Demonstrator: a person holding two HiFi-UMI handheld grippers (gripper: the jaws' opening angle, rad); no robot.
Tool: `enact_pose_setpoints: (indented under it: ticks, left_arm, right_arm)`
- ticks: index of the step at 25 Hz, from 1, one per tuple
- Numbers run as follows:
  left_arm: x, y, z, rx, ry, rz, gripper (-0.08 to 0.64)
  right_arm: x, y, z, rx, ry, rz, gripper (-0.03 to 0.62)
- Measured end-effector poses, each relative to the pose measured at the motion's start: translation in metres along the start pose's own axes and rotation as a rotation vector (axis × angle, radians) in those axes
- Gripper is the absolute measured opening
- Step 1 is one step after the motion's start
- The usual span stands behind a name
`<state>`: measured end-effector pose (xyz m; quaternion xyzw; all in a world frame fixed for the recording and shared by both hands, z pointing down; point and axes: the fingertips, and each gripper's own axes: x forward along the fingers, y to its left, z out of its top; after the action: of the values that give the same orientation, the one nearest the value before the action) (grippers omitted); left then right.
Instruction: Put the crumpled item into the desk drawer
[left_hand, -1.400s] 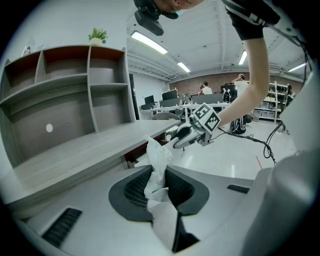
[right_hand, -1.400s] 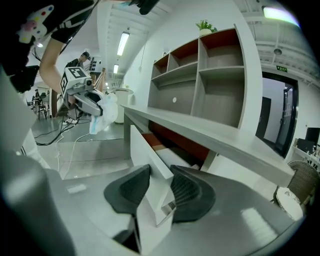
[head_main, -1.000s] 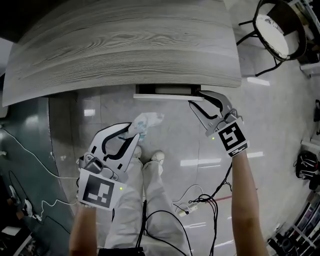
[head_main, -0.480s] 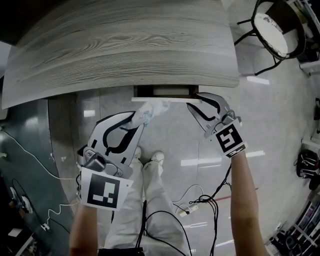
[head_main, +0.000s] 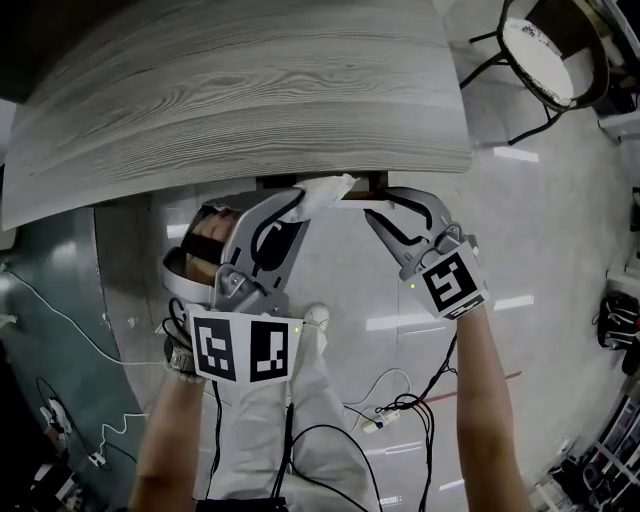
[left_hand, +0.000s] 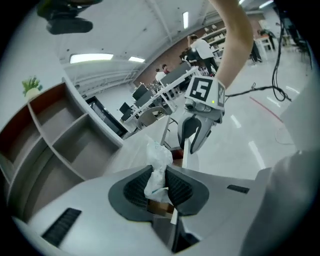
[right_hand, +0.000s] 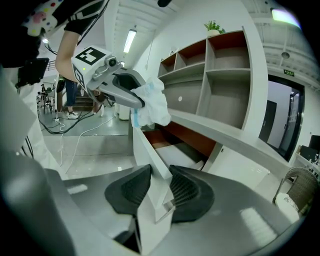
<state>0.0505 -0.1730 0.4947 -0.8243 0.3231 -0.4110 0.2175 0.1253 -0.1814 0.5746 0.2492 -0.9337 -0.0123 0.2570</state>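
The crumpled white item (head_main: 326, 190) is pinched in my left gripper (head_main: 293, 201), which is shut on it right at the slightly open desk drawer (head_main: 358, 188) under the wood-grain desk top (head_main: 250, 90). In the left gripper view the item (left_hand: 159, 167) stands up between the pads of the left gripper (left_hand: 159, 173). My right gripper (head_main: 378, 202) is shut on the drawer's white front panel (right_hand: 150, 150); the panel sits squeezed between the right gripper's (right_hand: 159, 176) pads. From there the item (right_hand: 151, 104) hangs over the drawer's near corner, held by the left gripper (right_hand: 131, 98).
A round chair (head_main: 548, 58) stands on the floor at the far right. Cables (head_main: 395, 405) lie on the pale floor near the person's shoes (head_main: 316, 316). A dark cabinet (head_main: 55, 300) is at the left. Open wall shelves (right_hand: 225, 75) rise behind the desk.
My left gripper has moved up to the drawer opening and rolled over, carrying the crumpled item with it. The right gripper has stayed on the drawer front.
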Motion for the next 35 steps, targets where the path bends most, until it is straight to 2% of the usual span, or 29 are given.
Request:
enact_pose_setpoints:
  ticks: [5, 9, 11, 13, 18, 22, 28, 32, 34, 35]
  left_arm:
    - [0.02, -0.005, -0.003, 0.173, 0.055, 0.008, 0.064]
    - [0.026, -0.005, -0.001, 0.347, 0.072, 0.068, 0.064]
    - [0.029, -0.01, -0.006, 0.386, 0.092, 0.073, 0.064]
    - [0.034, -0.02, -0.015, 0.399, 0.117, 0.044, 0.064]
    - [0.044, -0.027, -0.028, 0.349, 0.138, -0.01, 0.055]
    - [0.044, -0.027, -0.026, 0.279, 0.121, -0.055, 0.068]
    - [0.032, -0.028, -0.026, 0.165, 0.098, -0.121, 0.166]
    - [0.022, -0.027, -0.032, 0.098, 0.098, -0.117, 0.187]
    - [0.016, -0.026, -0.032, 0.025, 0.078, -0.104, 0.185]
    - [0.012, -0.025, -0.031, -0.018, 0.061, -0.097, 0.161]
  right_arm:
    - [0.0, 0.0, 0.0, -0.003, -0.001, 0.001, 0.126]
    - [0.0, -0.001, 0.0, -0.008, 0.0, 0.001, 0.126]
    - [0.0, -0.001, 0.0, -0.008, -0.003, 0.002, 0.126]
    - [0.0, -0.001, -0.001, -0.002, -0.01, 0.003, 0.126]
    - [-0.001, 0.0, 0.001, -0.039, 0.004, 0.013, 0.126]
    - [-0.001, 0.0, 0.0, -0.021, 0.0, 0.004, 0.127]
    - [0.0, 0.0, 0.002, -0.021, 0.011, -0.004, 0.132]
    - [0.0, 0.0, 0.002, -0.005, 0.016, -0.017, 0.135]
    - [0.001, 0.0, 0.001, 0.021, 0.013, -0.031, 0.14]
    - [0.001, -0.001, 0.0, 0.033, 0.012, -0.04, 0.143]
